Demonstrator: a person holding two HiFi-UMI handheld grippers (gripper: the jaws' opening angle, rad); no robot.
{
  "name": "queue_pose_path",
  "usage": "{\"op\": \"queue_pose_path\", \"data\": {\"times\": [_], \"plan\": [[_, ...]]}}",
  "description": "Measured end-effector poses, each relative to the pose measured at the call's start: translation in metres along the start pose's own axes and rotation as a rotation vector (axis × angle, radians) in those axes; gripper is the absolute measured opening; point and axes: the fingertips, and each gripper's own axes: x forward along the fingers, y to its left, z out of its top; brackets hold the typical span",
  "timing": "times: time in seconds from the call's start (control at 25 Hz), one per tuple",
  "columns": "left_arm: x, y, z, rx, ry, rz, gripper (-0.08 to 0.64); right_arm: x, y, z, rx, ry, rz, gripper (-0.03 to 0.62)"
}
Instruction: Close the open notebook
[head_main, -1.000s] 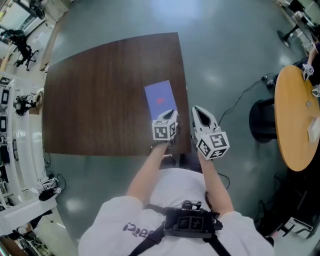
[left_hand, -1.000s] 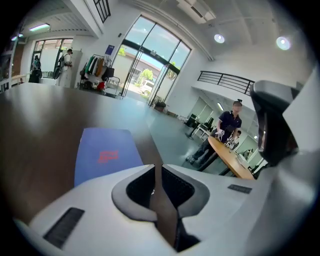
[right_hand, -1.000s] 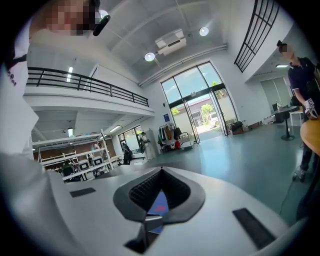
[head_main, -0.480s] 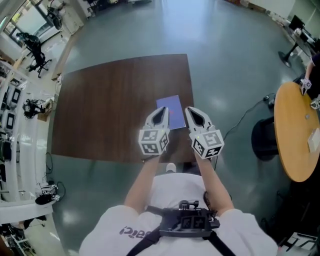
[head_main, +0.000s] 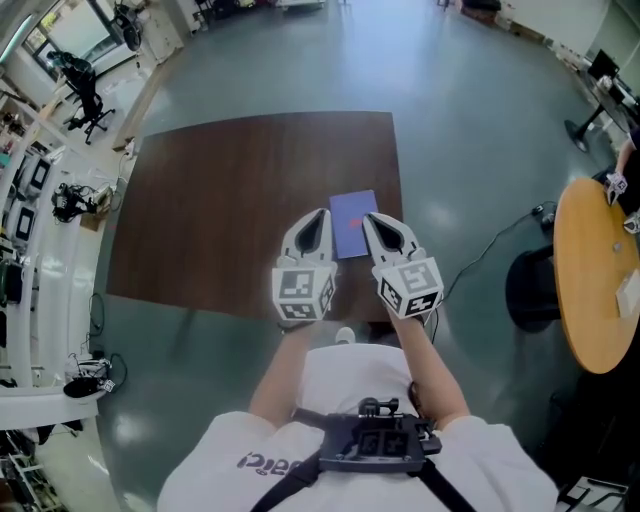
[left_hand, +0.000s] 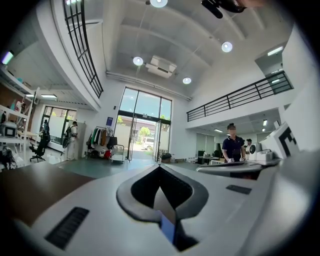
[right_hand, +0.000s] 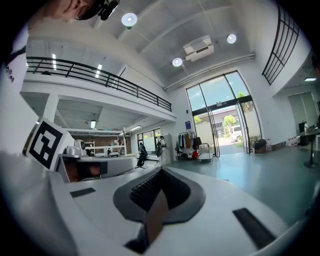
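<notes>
We are looking down on the wooden table (head_main: 220, 200), which is standing on a grey-green floor (head_main: 300, 60) with open space all round it. Its top is showing bare wood to the left and on the far side, so there is plenty of room to move there. A round pale table (head_main: 600, 270) is sitting well apart to the right.

The blue notebook (head_main: 352, 215) is lying flat near the wooden table's right edge, toward the near corner. It is showing a single cover, so we are judging it closed and the task as good as done. That right edge is leaving little margin, and a push that way could be sliding the notebook off.

We are holding the left gripper (head_main: 321, 214) and the right gripper (head_main: 367, 217) level and side by side, raised off the notebook, likely because nothing more is needing a press. Both claws are sitting with their jaws together, gripping nothing.
</notes>
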Motion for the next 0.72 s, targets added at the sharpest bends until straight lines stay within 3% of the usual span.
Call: {"op": "queue_pose_path", "data": {"times": [0.44, 0.72], "plan": [[-0.012, 0.003, 0.0, -0.008, -0.011, -0.002, 0.005, 0.005, 0.005, 0.008, -0.015, -0.013, -0.034, 0.0], [-0.02, 0.01, -0.006, -0.024, -0.015, 0.005, 0.005, 0.016, 0.022, 0.005, -0.064, 0.014, -0.012, 0.0]]}}
